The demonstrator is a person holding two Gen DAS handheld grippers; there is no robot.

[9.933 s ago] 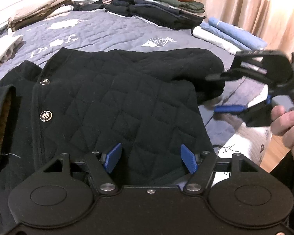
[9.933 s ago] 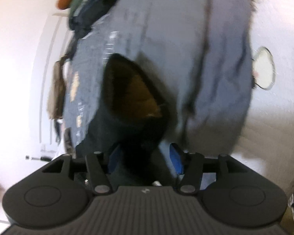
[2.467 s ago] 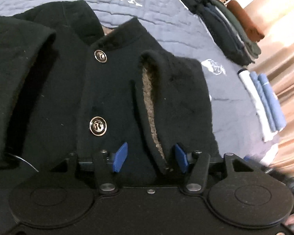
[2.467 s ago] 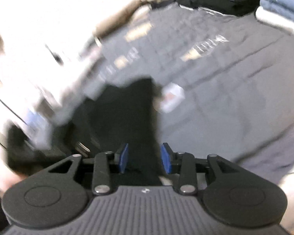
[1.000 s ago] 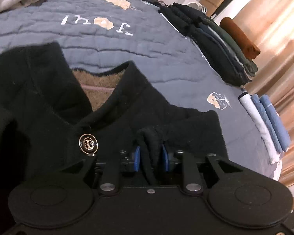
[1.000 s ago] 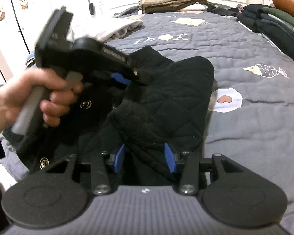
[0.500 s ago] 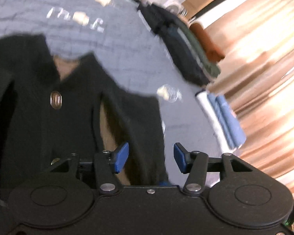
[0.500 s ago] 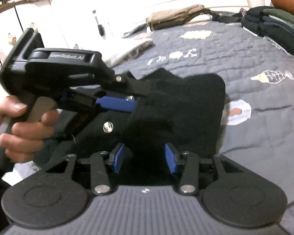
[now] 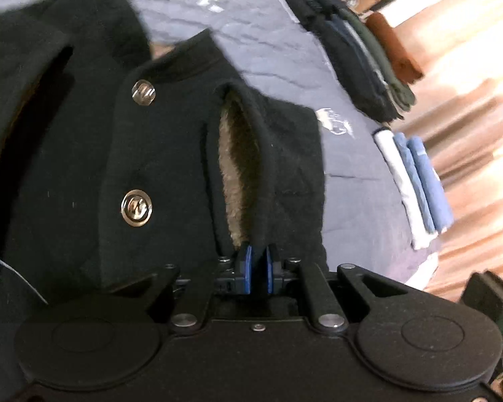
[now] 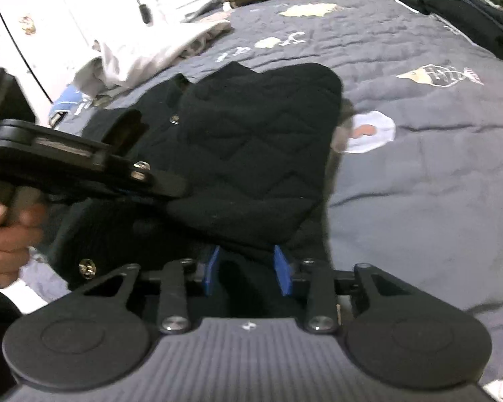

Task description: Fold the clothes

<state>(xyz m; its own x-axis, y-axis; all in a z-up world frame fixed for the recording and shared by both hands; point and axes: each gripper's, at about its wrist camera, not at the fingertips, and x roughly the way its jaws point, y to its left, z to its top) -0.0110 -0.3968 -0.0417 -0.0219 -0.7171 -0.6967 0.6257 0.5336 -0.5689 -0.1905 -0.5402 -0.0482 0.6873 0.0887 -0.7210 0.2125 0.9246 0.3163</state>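
Bed point(image 10: 419, 167) carrying black quilted jacket point(image 9: 171, 154), partly folded | left tool point(image 9: 255, 269) pinching sleeve cuff point(image 9: 261, 181) | right tool point(image 10: 248, 269) hovering apart over hem | advice: keep pinch firm, lay sleeve flat across front.

L gripper point(image 9: 258, 269) pads pinched together; R gripper point(image 10: 248, 269) pads spread apart.

left wrist: close, downward | right wrist: close, bedward | shared: jacket point(image 9: 171, 154)
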